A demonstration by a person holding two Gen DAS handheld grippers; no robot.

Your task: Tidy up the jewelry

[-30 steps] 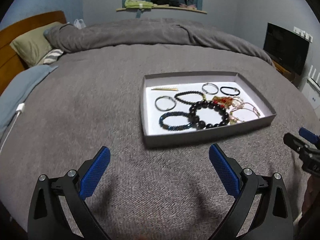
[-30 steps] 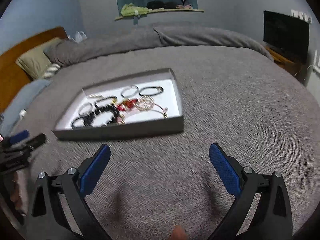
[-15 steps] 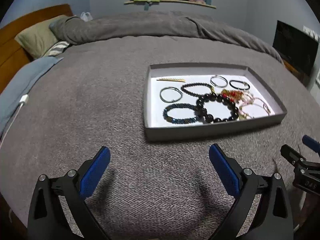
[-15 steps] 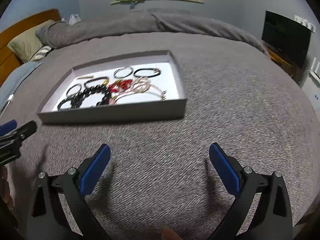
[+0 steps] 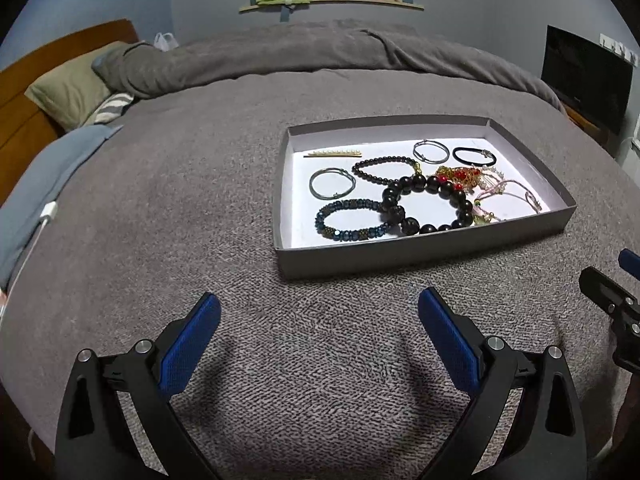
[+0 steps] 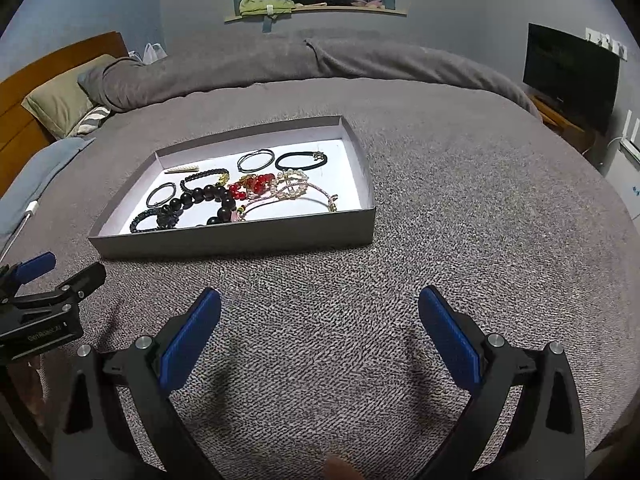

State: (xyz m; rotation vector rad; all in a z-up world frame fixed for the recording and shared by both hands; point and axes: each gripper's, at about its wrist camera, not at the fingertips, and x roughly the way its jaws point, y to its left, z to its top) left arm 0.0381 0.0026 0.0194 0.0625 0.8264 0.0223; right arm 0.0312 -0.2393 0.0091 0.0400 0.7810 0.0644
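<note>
Both sets of jaws were found spread wide and holding nothing, the left gripper (image 5: 318, 316) and the right gripper (image 6: 320, 312) held above the grey bed cover (image 5: 160, 208). The jewelry was found inside the shallow grey tray (image 5: 420, 250), ahead of both sets of jaws and well apart from them. A large dark bead bracelet (image 5: 426, 206) was seen overlapping a blue bead bracelet (image 5: 350, 220), and a red and gold piece (image 5: 460, 174) lay tangled with pale pink cords (image 5: 512, 190). It was judged that a neighbouring piece could be dragged out with any one lifted, owing to these overlaps. The light tray could also be shifted on the soft cover if its wall were struck.
</note>
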